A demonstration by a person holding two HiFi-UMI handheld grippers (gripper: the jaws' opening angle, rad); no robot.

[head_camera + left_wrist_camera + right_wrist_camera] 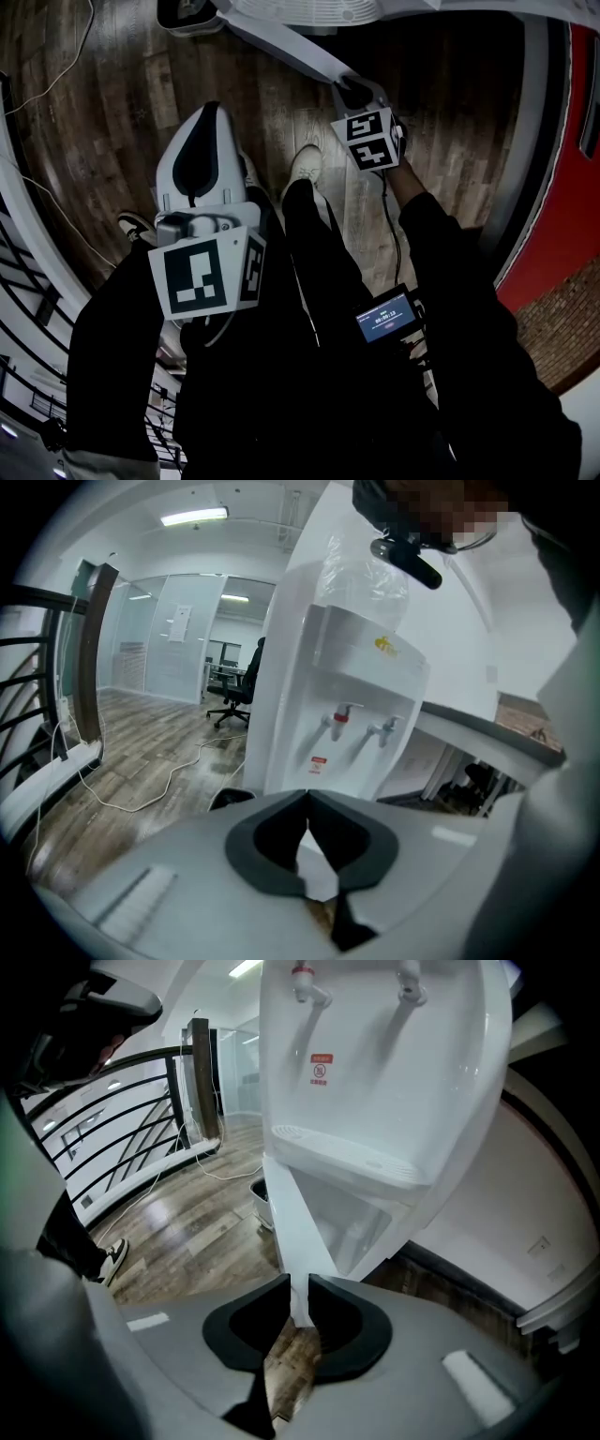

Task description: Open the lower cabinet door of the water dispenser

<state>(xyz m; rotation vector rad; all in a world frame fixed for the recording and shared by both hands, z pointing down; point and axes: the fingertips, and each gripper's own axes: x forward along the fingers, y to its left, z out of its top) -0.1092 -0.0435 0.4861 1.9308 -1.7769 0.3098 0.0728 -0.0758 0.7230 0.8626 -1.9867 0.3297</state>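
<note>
White cabinet door [295, 1232] ajar, edge clamped by right fingers [345, 1321], left fingers [277, 841] closed

Right gripper [300, 1288] clamped, left gripper [306, 801] idle.
Right: arm [441, 253] stretched forward, gripper angled steeply down, jaws pinching the cabinet door [292, 1232] edge. Left: held near the body, jaws together, nothing between.

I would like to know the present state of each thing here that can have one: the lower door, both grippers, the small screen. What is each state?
lower cabinet door: partly open, swung out from the water dispenser.
right gripper: shut on the door's free edge.
left gripper: shut, nothing between its fingers.
small screen: lit.
</note>
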